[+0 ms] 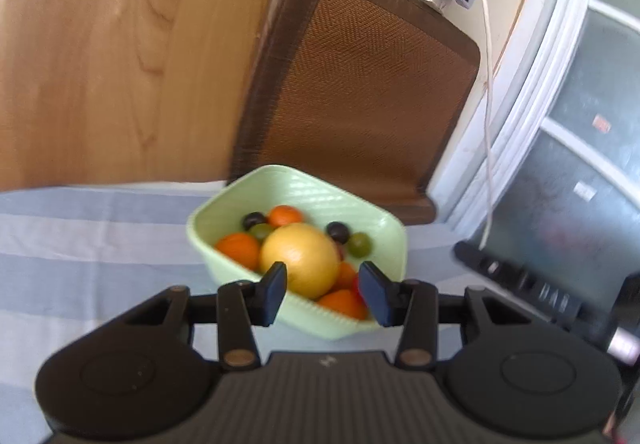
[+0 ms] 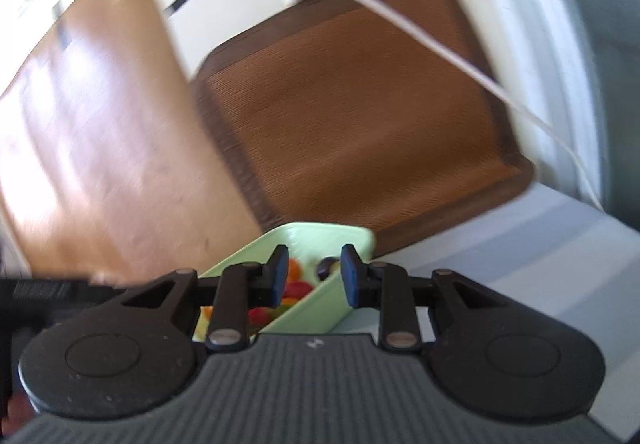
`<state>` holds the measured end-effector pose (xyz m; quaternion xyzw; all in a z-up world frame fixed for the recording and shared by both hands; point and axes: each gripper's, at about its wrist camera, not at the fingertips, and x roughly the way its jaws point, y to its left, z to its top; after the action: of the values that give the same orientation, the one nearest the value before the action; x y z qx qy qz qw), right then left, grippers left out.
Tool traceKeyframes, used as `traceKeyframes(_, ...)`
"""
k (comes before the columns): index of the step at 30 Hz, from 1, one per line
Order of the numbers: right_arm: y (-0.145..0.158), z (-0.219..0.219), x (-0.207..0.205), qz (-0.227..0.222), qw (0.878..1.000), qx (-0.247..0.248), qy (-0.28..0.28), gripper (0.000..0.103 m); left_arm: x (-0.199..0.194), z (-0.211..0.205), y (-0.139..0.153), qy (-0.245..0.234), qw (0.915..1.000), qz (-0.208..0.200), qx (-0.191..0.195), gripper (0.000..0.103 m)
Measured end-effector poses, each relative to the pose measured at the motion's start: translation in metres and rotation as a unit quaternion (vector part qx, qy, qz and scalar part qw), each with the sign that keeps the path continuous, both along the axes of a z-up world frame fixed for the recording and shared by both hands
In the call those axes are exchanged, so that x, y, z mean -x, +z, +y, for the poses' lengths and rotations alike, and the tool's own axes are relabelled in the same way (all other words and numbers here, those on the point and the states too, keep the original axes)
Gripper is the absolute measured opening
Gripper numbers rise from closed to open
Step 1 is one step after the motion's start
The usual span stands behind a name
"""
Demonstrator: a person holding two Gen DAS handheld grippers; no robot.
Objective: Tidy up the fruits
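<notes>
Sitting on striped cloth [image 1: 80, 244], the bowl [image 1: 360, 220] holds fruit [image 1: 300, 260]; left gripper [image 1: 322, 294] gapes empty; right gripper [image 2: 314, 275], blurry, seems empty too.

My left gripper [image 1: 323, 294] and right gripper [image 2: 314, 276] were black, with dark blue pads, brass-coloured pivot screws and ribbed grey bodies.

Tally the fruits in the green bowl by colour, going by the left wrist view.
yellow fruit: 1
orange fruit: 4
dark purple fruit: 2
green fruit: 2
red fruit: 1, partly hidden
Total: 10 visible; more may lie underneath.
</notes>
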<state>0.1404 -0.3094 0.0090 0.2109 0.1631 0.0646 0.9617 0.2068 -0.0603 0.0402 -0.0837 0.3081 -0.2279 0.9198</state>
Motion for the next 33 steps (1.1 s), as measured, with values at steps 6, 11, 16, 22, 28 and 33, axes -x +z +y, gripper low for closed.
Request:
traceKeyframes(6,-0.008,-0.012,0.024,0.054,0.997,-0.052,-0.026,0.034,0.061,-0.003,-0.009,0.021,0.9961,-0.025,-0.082,0.069)
traceKeyframes(11,-0.017,0.021,0.059,0.080,0.996,-0.027,-0.005,0.048,0.105,-0.007,-0.015,0.039,0.9925,-0.045,-0.107,0.103)
traceKeyframes(16,-0.022,0.062,0.100,0.084,0.996,0.009,0.004,0.061,0.142,-0.009,-0.010,0.061,0.9859,-0.064,-0.143,0.103)
traceKeyframes(22,-0.028,0.076,0.134,0.092,0.996,-0.006,-0.021,0.083,0.175,-0.006,-0.010,0.108,0.9688,-0.104,-0.197,0.103)
traceKeyframes(28,-0.030,0.091,0.147,0.097,0.995,0.001,-0.031,0.083,0.196,0.002,-0.017,0.134,0.9630,-0.102,-0.211,0.103)
traceKeyframes(33,-0.026,0.102,0.148,0.095,0.995,0.037,-0.024,0.084,0.198,0.017,-0.023,0.143,0.9682,-0.070,-0.193,0.103)
